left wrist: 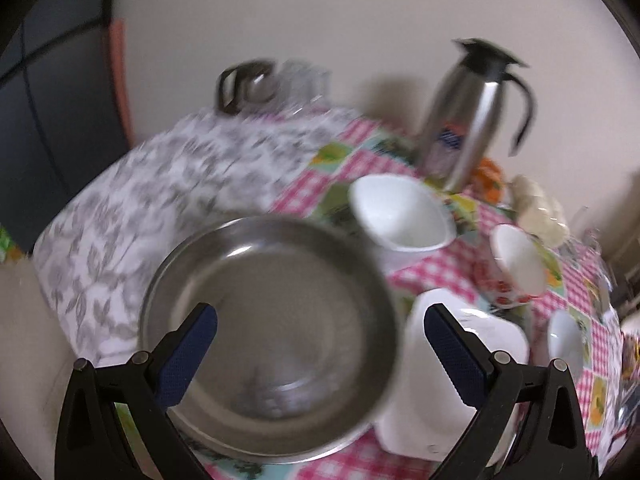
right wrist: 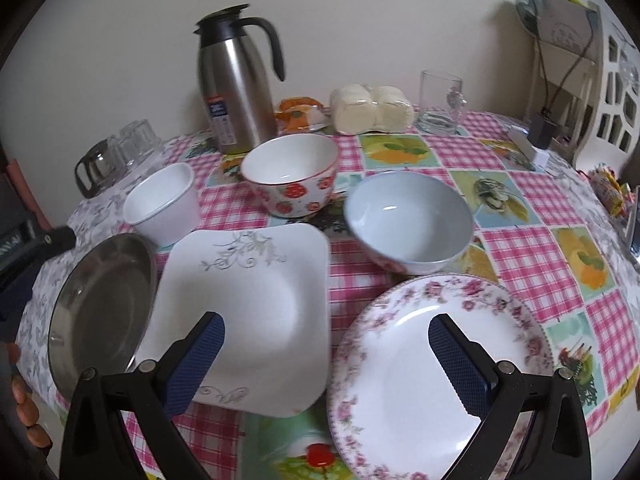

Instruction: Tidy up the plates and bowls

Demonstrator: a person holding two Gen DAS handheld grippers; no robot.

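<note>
A steel plate (left wrist: 272, 328) lies right before my left gripper (left wrist: 320, 320), which is open, its jaws wide above the plate and the white square plate (left wrist: 420, 400) beside it. My right gripper (right wrist: 326, 334) is open, between the white square plate (right wrist: 248, 312) and a pink floral plate (right wrist: 404, 364). The steel plate (right wrist: 100, 304) also shows at the left of the right wrist view. A small white bowl (right wrist: 164, 204), a strawberry bowl (right wrist: 292, 180) and a pale blue bowl (right wrist: 408, 220) stand behind the plates.
A steel thermos jug (right wrist: 236, 84) stands at the back by the wall, with glasses (right wrist: 120, 152) to its left, a glass mug (right wrist: 440, 100) and a wrapped pack (right wrist: 372, 108) to its right. A checked tablecloth (right wrist: 532, 248) covers the table. A chair (right wrist: 616, 92) stands at the far right.
</note>
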